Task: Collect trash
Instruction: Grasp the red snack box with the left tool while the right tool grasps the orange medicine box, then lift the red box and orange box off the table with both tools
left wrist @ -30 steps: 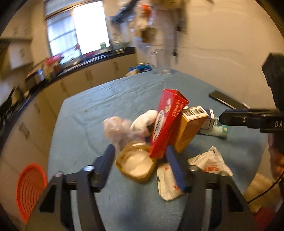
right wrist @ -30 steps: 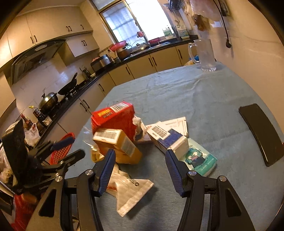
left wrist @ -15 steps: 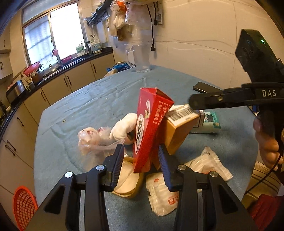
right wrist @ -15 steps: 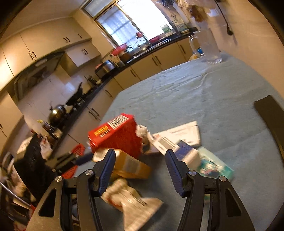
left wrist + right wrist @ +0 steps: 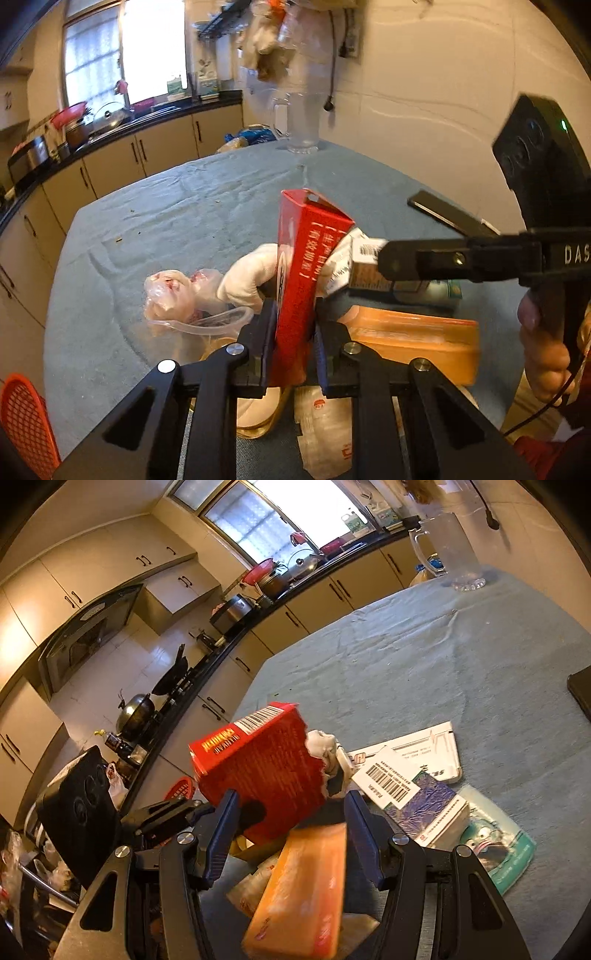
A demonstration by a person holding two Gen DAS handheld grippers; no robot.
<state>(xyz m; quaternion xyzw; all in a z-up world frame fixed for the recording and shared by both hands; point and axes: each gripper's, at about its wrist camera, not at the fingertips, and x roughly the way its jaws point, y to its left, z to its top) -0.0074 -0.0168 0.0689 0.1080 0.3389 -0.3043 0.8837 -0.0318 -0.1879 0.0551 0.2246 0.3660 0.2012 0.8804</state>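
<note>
Clamping the red carton (image 5: 301,280) upright above the tabletop (image 5: 177,221), the left tongs (image 5: 291,343) hid its lower end. The right tongs (image 5: 290,834) stood wide apart, gripping nothing (a blurred orange box (image 5: 303,893) lay between them), its near end cut off.

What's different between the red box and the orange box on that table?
The red box stands on end, clamped between the left gripper's fingers; the orange box lies flat and unheld, blurred in both views.
The red box has a ragged torn edge, seen from the right wrist; the orange box shows no tear.
The right gripper is open with the orange box lying between its fingers.
Both are cardboard cartons in the trash pile on the blue tablecloth.
</note>
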